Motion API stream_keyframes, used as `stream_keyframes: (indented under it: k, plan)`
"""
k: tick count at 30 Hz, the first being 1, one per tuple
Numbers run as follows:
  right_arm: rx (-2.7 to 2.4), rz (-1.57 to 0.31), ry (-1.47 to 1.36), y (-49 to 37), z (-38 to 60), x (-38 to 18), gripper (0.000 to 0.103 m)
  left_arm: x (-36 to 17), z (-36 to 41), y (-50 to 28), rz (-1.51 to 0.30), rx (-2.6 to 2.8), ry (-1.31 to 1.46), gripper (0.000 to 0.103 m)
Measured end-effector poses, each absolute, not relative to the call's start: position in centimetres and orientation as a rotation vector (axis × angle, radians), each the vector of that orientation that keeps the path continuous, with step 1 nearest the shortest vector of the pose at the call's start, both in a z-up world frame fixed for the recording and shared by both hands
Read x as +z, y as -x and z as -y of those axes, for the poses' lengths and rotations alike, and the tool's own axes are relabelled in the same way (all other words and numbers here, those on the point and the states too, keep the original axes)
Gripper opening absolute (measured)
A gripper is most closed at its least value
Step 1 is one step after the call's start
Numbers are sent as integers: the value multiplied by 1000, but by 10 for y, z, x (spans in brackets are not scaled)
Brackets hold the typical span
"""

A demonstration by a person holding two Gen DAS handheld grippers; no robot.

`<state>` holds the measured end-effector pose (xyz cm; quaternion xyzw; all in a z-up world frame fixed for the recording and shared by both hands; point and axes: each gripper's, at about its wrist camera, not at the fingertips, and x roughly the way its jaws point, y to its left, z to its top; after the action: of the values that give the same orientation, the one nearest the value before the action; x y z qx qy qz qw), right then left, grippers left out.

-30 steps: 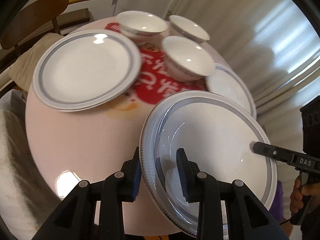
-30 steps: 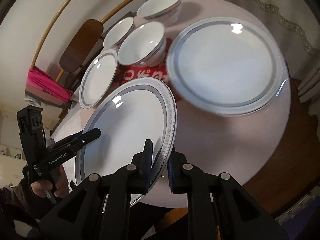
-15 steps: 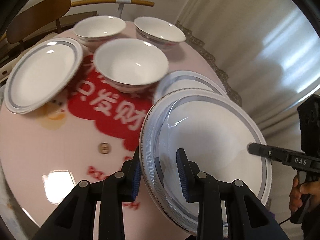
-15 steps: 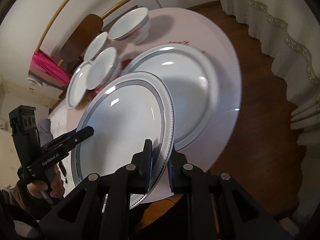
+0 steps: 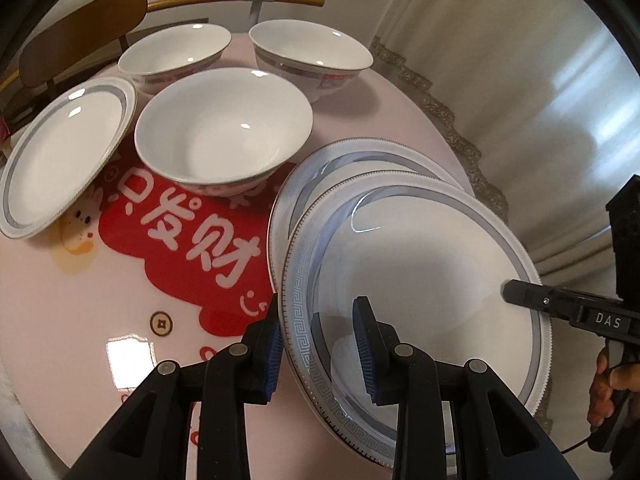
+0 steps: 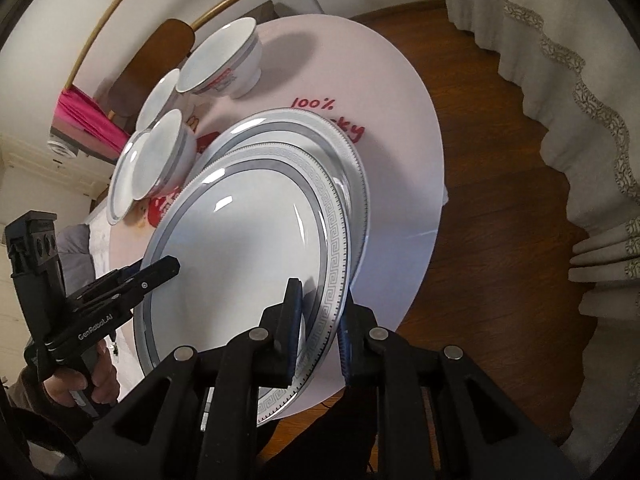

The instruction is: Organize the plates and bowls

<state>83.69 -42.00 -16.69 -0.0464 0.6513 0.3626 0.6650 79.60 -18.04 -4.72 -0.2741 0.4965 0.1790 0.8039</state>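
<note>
Now my carried plate (image 5: 420, 276) hangs over the second large plate (image 5: 360, 160) at the table's (image 5: 80, 300) right edge; a second ago it was nearer the middle of the table, with another plate far off at the left. Both hands have swung it across and slightly down, so its rim overlaps the lower plate without yet lying flat on it.

Going left to right in the left wrist view: a smaller plate (image 5: 64, 160) sits tilted at the table's left edge, resting partly against the nearest of the three bowls (image 5: 224, 128). The other two bowls stand behind it toward the far edge. Then comes the red print in the middle of the tablecloth, and then the two big plates at the right.

My left gripper (image 5: 320, 340) is narrow and clamps the carried plate's near rim, one pad under it and one on the face. My right gripper (image 6: 318, 316) pinches the opposite rim; its jaws have just been easing apart a little, though the rim sits between the pads and they look to be touching it.

I judge the stacking step nearly done: the plate needs lowering and centring, then release. The bowls and the small plate remain unsorted.
</note>
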Motion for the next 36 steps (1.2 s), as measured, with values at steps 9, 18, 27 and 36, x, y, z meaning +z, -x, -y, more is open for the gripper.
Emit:
stream_keyframes:
  k: [9, 18, 27, 36]
  plan:
    - [743, -1477, 120, -844, 421, -176, 20, -52, 187, -811, -1080, 379, 555, 28]
    - [720, -1472, 113, -848, 419, -182, 21, -55, 189, -818, -1083, 387, 525, 28]
    - [737, -1479, 38, -856, 417, -193, 21, -55, 188, -819, -1078, 404, 464, 28]
    - [786, -1489, -26, -859, 414, -204, 21, -56, 198, -818, -1084, 438, 368, 33]
